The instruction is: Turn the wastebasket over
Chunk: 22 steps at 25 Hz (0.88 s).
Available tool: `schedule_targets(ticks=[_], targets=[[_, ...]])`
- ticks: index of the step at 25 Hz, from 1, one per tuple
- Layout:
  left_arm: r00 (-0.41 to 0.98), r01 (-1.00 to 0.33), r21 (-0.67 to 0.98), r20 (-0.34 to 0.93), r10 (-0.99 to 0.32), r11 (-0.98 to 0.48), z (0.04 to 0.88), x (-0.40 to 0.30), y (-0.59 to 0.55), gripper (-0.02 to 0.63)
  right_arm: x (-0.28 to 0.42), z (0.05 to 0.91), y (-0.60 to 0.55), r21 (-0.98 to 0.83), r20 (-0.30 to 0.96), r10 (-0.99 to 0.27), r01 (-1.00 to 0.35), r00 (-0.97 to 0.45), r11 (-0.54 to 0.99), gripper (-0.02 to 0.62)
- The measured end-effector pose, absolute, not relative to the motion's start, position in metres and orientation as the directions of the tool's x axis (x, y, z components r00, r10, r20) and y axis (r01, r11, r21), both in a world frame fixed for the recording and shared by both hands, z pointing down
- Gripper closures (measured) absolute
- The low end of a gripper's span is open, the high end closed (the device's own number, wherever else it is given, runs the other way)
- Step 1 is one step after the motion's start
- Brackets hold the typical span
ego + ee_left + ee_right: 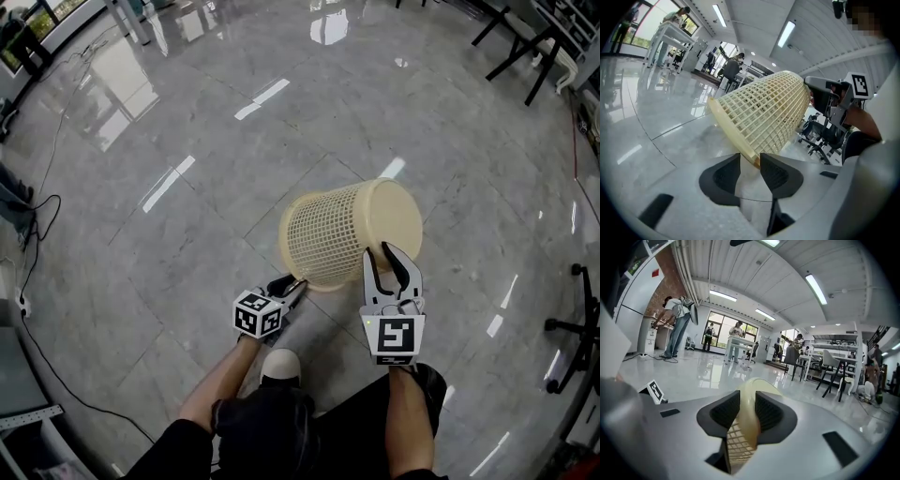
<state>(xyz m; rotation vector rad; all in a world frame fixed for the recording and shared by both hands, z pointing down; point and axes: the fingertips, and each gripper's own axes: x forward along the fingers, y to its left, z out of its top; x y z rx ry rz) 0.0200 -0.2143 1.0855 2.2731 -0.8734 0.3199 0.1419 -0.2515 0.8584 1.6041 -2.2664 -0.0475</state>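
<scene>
A cream mesh wastebasket (328, 234) lies tilted on its side on the grey floor, solid bottom to the right, open rim to the left. My right gripper (392, 258) is shut on the bottom's edge. In the right gripper view the cream wall (745, 427) stands clamped between the pads of that gripper (746, 401). My left gripper (291, 286) sits low by the rim, open. In the left gripper view the rim band (736, 136) ends just ahead of the spread jaws of the left gripper (750, 161), and no pad presses on it. The right gripper (820, 89) shows at the basket's far end.
A person's shoe (279, 364) is on the floor just behind the grippers. A black chair base (572, 328) stands at the right, a cable (37, 253) trails at the left, and black table legs (525, 47) are at the far right. Tables and people (736, 341) stand farther off.
</scene>
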Motion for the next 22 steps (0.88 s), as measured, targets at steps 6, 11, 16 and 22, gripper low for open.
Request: schedule_targets(ticks=[6,11,16,22], targets=[[0.695,-0.719,0.450,0.445,-0.565,-0.529,1.084,-0.016,-0.211,0.472,0.133,0.861,-0.251,0.263,0.285,-0.904,-0.881,-0.318,0.393,0.490],[0.674,-0.729,0.240,0.411,-0.614,-0.641,1.048,-0.010,-0.226,0.497,0.114,0.869,-0.246,0.343,0.314,-0.882,-0.825,-0.351,0.450,0.489],[0.705,-0.701,0.246,0.386,-0.596,-0.670,1.035,0.009,-0.231,0.502,0.097,0.891,-0.243,0.366,0.389,-0.843,-0.778,-0.371,0.511,0.490],[0.721,-0.684,0.267,0.385,-0.576,-0.678,1.037,0.017,-0.222,0.502,0.094,0.920,-0.243,0.283,0.485,-0.784,-0.779,-0.387,0.560,0.488]])
